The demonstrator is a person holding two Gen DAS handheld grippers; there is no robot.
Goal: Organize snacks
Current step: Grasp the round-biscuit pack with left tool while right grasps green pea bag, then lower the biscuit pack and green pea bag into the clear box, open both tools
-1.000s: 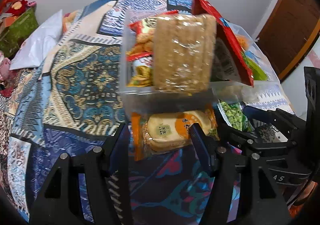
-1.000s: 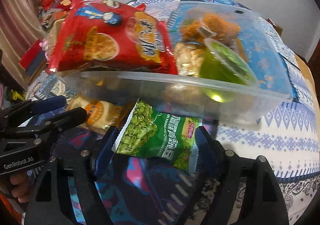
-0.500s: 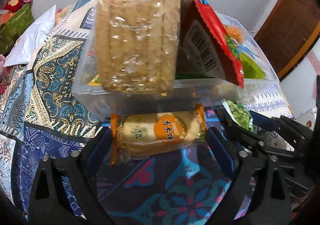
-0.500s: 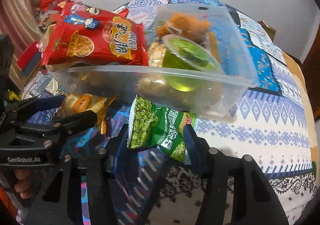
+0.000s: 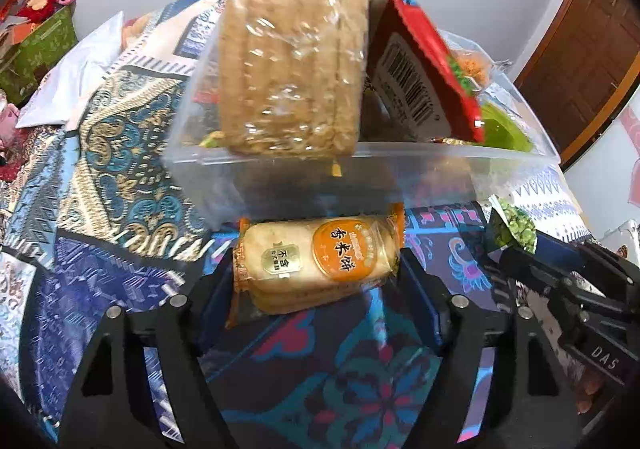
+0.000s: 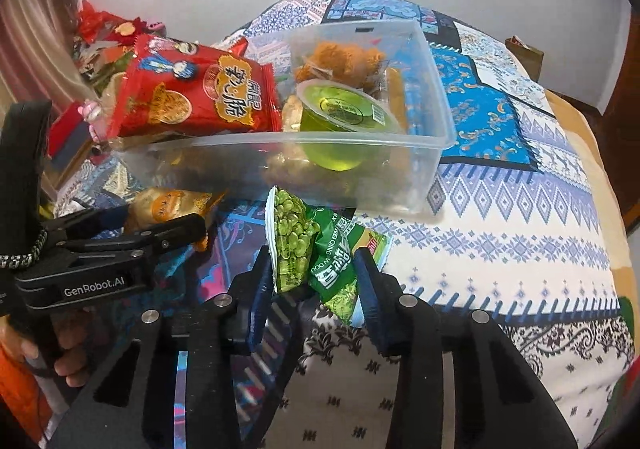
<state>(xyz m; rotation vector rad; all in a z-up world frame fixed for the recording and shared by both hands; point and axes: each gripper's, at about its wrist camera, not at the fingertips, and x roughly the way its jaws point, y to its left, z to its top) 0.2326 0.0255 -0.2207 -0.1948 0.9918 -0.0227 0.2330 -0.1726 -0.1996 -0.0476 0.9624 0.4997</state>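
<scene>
My left gripper [image 5: 316,269] is shut on an orange rice cracker pack [image 5: 316,263], just in front of the clear plastic bin [image 5: 304,185]. My right gripper [image 6: 316,273] is shut on a green pea snack bag [image 6: 316,249], crumpled between its fingers, near the bin's front wall [image 6: 320,177]. The bin holds a clear-wrapped cracker stack [image 5: 292,65], a red chip bag [image 6: 196,93], a green jelly cup [image 6: 344,117] and an orange-brown snack [image 6: 340,57]. The pea bag [image 5: 516,227] and right gripper show at right in the left wrist view.
The bin sits on a bed with a patterned blue and white quilt [image 6: 500,189]. Red packets and clutter [image 6: 104,33] lie beyond the bed's left side. A green box [image 5: 40,45] and white pillow [image 5: 80,65] are at far left. A wooden door [image 5: 592,41] is at right.
Both grippers have closed in: the right one onto the pea bag, crumpling and lifting it, the left one onto the rice cracker pack. Both have moved closer to the bin.
</scene>
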